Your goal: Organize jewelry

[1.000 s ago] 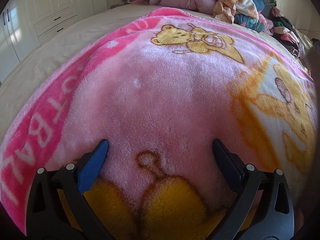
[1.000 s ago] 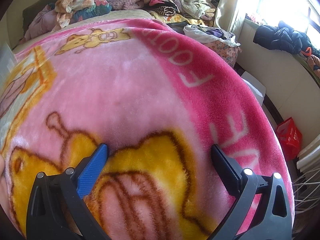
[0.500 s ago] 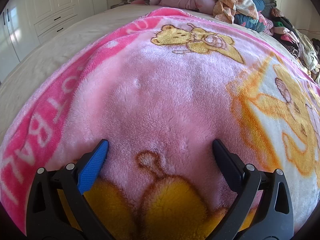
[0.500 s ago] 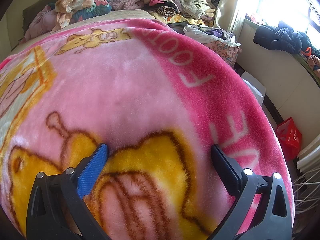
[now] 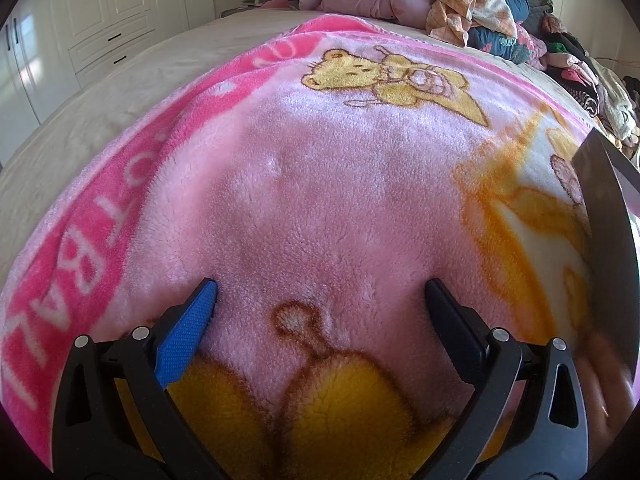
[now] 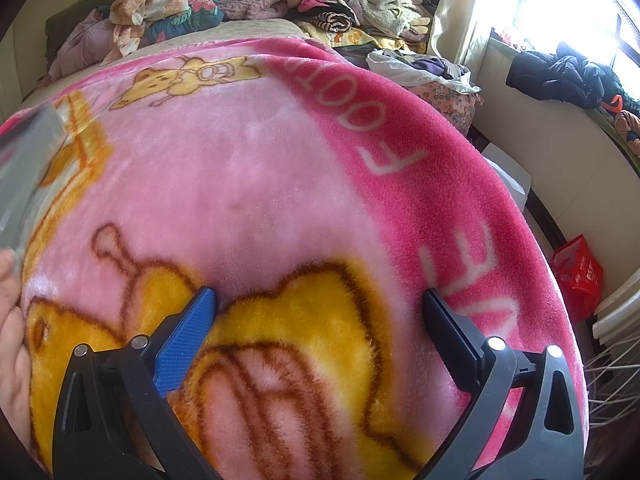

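Nearest in the left wrist view, the left gripper [image 5: 320, 292] has its fingers wide apart with nothing between them, low over a fleecy pink blanket [image 5: 320, 200] printed with yellow cartoon bears. At about 3 o'clock from the fingers, a flat dark grey object [image 5: 608, 240] stands on edge at the frame border, blurred; what it is cannot be told. Farther off, at 12 o'clock, a pile of clothes [image 5: 440, 0] lies along the head of the bed [image 5: 120, 92], and at 10 o'clock stands a white wardrobe [image 5: 112, 12].

In the right wrist view, the right gripper [image 6: 320, 296] also has its fingers spread apart, empty, over the same blanket. At 9 o'clock a bare hand [image 6: 10, 320] shows at the frame edge, with the blurred grey object just above it at 10 o'clock. Beyond, at 3 o'clock, a red bag [image 6: 578, 276] sits on the floor; at 1 o'clock a dark jacket [image 6: 560, 76] lies on the window ledge.

No jewelry can be made out in either view.
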A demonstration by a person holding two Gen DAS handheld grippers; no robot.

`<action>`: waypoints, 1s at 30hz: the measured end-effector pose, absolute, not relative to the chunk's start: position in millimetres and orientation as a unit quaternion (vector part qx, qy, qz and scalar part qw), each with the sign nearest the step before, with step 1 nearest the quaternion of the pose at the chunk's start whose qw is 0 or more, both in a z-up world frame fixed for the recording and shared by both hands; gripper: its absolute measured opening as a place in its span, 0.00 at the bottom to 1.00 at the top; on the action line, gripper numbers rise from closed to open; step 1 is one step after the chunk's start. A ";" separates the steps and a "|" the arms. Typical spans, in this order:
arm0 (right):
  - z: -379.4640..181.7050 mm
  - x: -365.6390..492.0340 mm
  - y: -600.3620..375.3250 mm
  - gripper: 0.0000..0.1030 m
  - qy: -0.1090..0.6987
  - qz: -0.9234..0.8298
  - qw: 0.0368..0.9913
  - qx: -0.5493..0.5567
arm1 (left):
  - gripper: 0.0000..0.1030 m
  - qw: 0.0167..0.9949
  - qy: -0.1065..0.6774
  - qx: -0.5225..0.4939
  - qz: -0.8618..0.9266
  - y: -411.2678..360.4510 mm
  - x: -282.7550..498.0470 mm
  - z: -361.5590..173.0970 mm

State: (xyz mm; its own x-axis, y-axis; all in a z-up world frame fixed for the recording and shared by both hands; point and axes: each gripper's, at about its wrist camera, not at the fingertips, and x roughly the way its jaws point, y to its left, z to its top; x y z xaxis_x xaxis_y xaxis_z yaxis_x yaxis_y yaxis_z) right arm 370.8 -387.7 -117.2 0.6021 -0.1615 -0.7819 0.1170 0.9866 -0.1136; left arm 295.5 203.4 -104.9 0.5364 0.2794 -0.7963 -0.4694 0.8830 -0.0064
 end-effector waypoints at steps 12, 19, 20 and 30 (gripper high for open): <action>-117.2 370.8 -387.7 0.95 0.440 -0.078 0.894 -0.026 | 0.90 0.869 0.431 -0.110 0.216 203.5 295.6 -104.7; -117.1 370.8 -387.8 0.95 0.440 -0.078 0.894 -0.026 | 0.90 0.869 0.431 -0.110 0.215 203.5 295.6 -104.6; -117.1 370.8 -387.9 0.95 0.440 -0.078 0.894 -0.026 | 0.90 0.869 0.431 -0.110 0.216 203.5 295.6 -104.8; -117.4 373.1 -386.6 0.95 0.446 -0.083 0.891 -0.030 | 0.90 0.869 0.431 -0.108 0.217 203.0 296.4 -104.4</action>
